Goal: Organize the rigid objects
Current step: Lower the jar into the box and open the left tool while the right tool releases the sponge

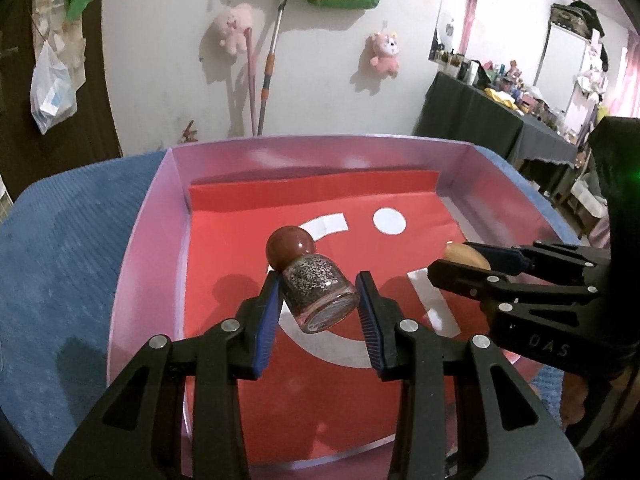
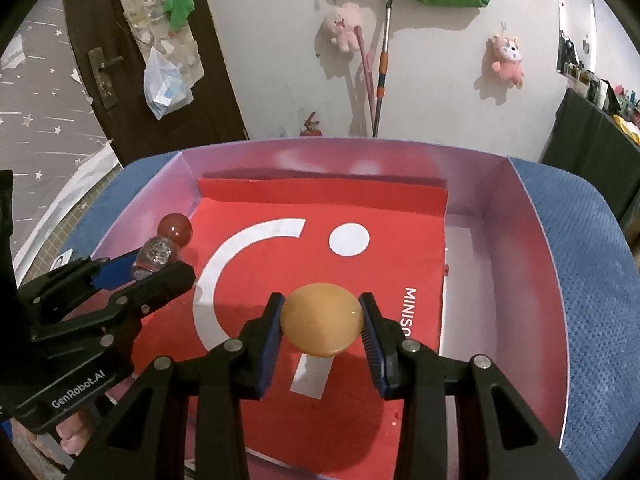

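My left gripper (image 1: 318,296) is shut on a small glass jar (image 1: 318,292) of glittery grains with a round red-brown ball stopper, held tilted above the red bottom of the pink box (image 1: 148,240). It also shows in the right wrist view (image 2: 160,254) at the left. My right gripper (image 2: 322,322) is shut on a tan rounded egg-shaped object (image 2: 322,320), held over the box's red liner (image 2: 380,264). In the left wrist view the right gripper (image 1: 460,260) enters from the right with the tan object (image 1: 466,256) between its fingers.
The pink box sits on a blue textured cloth (image 1: 60,280). Behind it is a white wall with plush toys (image 1: 236,28), mop handles (image 1: 272,60) and a dark door (image 2: 120,60). A dark-draped table with clutter (image 1: 500,108) stands far right.
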### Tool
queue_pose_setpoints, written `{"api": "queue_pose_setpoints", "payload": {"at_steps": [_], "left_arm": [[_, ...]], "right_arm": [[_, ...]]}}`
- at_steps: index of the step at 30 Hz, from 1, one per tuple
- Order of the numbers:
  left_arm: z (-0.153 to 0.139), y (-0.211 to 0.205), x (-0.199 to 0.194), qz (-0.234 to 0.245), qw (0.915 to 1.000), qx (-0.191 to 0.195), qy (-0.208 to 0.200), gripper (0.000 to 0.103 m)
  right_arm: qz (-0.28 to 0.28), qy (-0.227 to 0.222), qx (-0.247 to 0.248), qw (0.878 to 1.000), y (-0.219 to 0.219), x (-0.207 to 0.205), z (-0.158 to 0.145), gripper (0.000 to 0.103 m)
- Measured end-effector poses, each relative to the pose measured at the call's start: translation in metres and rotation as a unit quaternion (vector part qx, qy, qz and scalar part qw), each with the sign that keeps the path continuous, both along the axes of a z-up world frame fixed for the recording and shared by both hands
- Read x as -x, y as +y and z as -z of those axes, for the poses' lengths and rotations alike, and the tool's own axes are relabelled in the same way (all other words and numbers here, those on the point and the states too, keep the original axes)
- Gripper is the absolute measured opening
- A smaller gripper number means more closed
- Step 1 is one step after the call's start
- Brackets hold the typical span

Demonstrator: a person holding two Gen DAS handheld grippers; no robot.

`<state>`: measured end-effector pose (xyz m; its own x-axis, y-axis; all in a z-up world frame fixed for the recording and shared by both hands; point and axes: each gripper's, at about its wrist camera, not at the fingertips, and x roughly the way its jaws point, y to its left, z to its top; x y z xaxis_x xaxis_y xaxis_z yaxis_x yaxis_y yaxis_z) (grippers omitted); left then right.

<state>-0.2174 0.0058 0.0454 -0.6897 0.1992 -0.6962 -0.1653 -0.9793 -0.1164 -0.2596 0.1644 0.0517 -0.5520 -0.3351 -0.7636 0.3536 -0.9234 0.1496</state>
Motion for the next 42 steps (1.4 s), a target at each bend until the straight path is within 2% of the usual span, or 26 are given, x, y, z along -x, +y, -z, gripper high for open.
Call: {"api": "queue_pose_setpoints", "payload": {"at_steps": [12, 15, 20, 42], "left_arm": [[0.021, -0.003, 0.012, -0.01, 0.9978, 0.0, -0.066, 0.035], [0.025, -0.01, 0.016, -0.011, 0.9957, -0.021, -0.089, 0.035], [0.026, -0.005, 0.014, -0.012, 0.9956, -0.01, -0.092, 0.035], [0.024, -0.003, 0.014, -0.018, 0.9952, -0.004, -0.096, 0.036]], "right_arm": [[0.005, -0.033, -0.004, 0.999, 0.001, 0.01, 0.017, 0.04], [0.008, -0.041, -0.003, 0.999, 0.003, 0.011, 0.021, 0.04], [0.01, -0.04, -0.008, 0.999, 0.001, 0.01, 0.022, 0.04], [0.008, -0.041, -0.011, 0.999, 0.001, 0.009, 0.02, 0.04]]}}
